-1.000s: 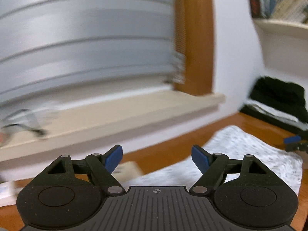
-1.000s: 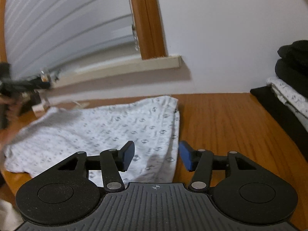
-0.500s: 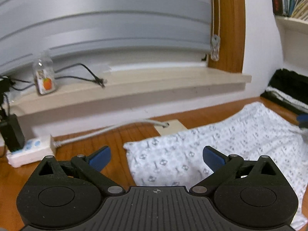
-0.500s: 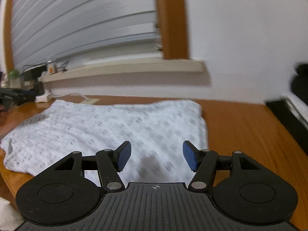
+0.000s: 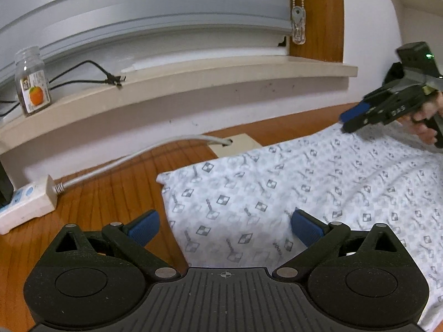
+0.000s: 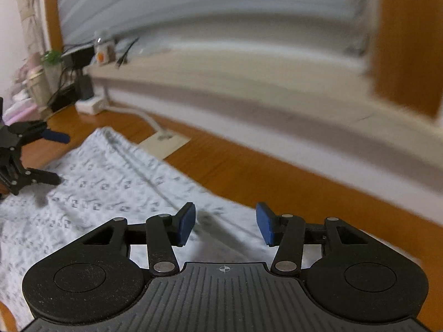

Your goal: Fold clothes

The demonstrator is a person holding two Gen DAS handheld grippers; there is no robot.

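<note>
Right tool (image 6: 224,225) swung left (closing) | jar (image 5: 31,80) left-view only

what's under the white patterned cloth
The white patterned cloth lies spread on the wooden table. Its far edge overlaps a beige plate where a grey cable ends. The rest of the plate and anything else beneath are covered.
</note>
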